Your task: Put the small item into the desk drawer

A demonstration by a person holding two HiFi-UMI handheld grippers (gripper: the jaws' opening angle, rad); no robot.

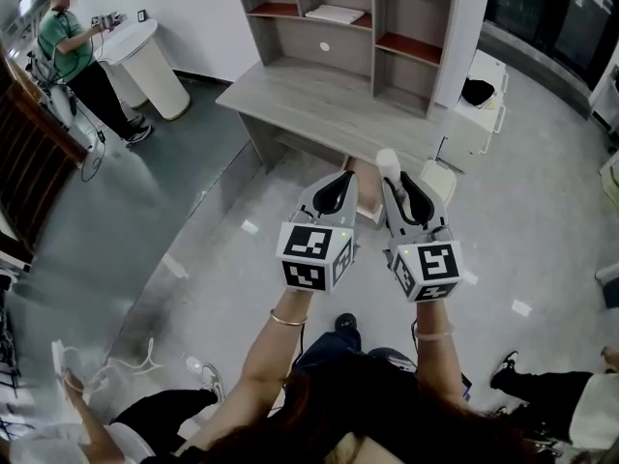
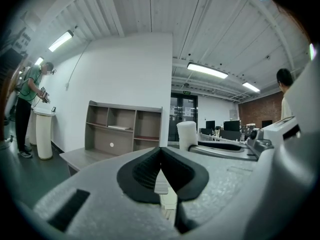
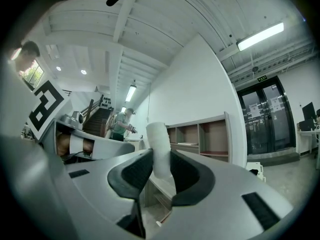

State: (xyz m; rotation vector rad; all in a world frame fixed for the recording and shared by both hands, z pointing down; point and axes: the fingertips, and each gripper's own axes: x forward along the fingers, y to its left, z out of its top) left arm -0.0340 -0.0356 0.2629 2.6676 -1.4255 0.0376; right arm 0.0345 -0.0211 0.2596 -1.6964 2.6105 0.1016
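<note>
A grey wooden desk [image 1: 319,104] with a shelf unit on its back stands ahead of me on the floor. In the head view both grippers are raised side by side in front of its near edge and hide part of the desk front. My right gripper [image 1: 391,177] is shut on a small white cylinder [image 1: 388,160], which sticks up from between its pads [image 3: 186,173]. The right gripper view shows this cylinder [image 3: 159,149] upright, and the left gripper view shows the same cylinder [image 2: 187,134] off to the right. My left gripper [image 2: 160,151] is shut with nothing in it.
A person in a green top [image 1: 66,39] stands at a white round stand [image 1: 145,61] at the far left. A white cabinet [image 1: 481,104] sits right of the desk. A white book [image 1: 335,14] lies on a shelf. People's legs and shoes [image 1: 508,367] are near me.
</note>
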